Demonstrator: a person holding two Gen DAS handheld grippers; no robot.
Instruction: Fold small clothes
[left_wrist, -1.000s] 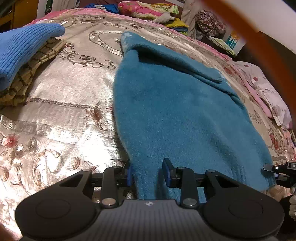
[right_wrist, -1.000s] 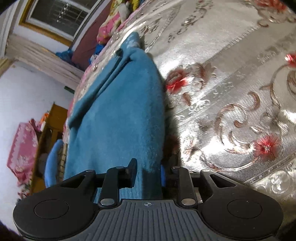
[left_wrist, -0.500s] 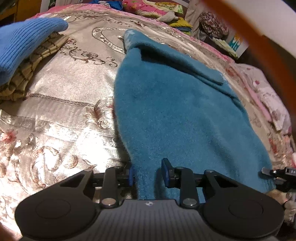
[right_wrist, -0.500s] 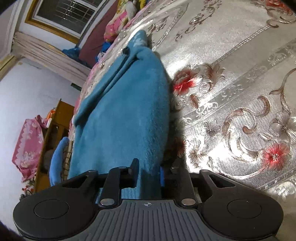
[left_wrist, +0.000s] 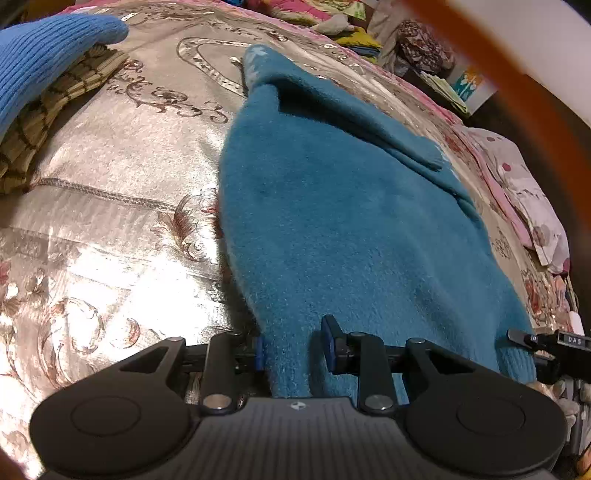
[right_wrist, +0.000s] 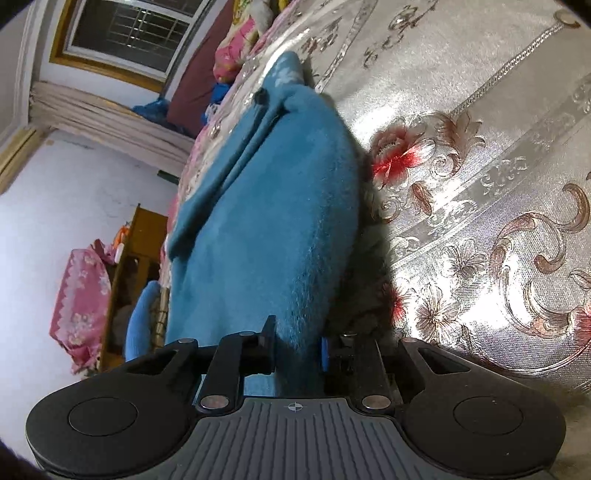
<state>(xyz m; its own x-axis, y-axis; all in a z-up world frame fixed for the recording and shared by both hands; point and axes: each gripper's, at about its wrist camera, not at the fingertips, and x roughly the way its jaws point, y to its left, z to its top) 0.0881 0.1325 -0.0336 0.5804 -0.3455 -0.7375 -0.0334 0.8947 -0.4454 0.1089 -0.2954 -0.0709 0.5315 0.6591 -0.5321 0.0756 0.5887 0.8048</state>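
- Left wrist view: my left gripper (left_wrist: 291, 343) is clamped on the near hem of the teal sweater (left_wrist: 332, 206), a fold of fabric pinched between the blue pads (left_wrist: 327, 341).
- Sweater runs from my jaws toward 12 o'clock, lying on the silver floral bedspread (left_wrist: 110, 221). Near hem is raised off the cover where I hold it; a shadow sits under its left edge.
- One sleeve (left_wrist: 354, 118) is folded across the body, running from 12 to about 2 o'clock.
- Bright blue knit (left_wrist: 40, 62) at 10 o'clock, resting on a striped olive cloth (left_wrist: 48, 114), well apart from the sweater.
- Pile of pink and mixed fabrics (left_wrist: 524, 192) along the bed edge at 2–3 o'clock.
- My right gripper's fingertips (left_wrist: 524, 338) show at 3 o'clock, at the sweater's other hem corner.
- Right wrist view: my right gripper (right_wrist: 297, 349) is closed on the sweater (right_wrist: 266, 221) hem, fabric bunched between the fingers.
- From here the sweater stretches toward 11–12 o'clock, bedspread (right_wrist: 480, 184) bare from 1 to 4 o'clock.
- Barred window (right_wrist: 129, 33) at 11 o'clock, wooden cabinet (right_wrist: 136, 258) at 9 o'clock with a pink floral cloth (right_wrist: 81, 302) beside it.
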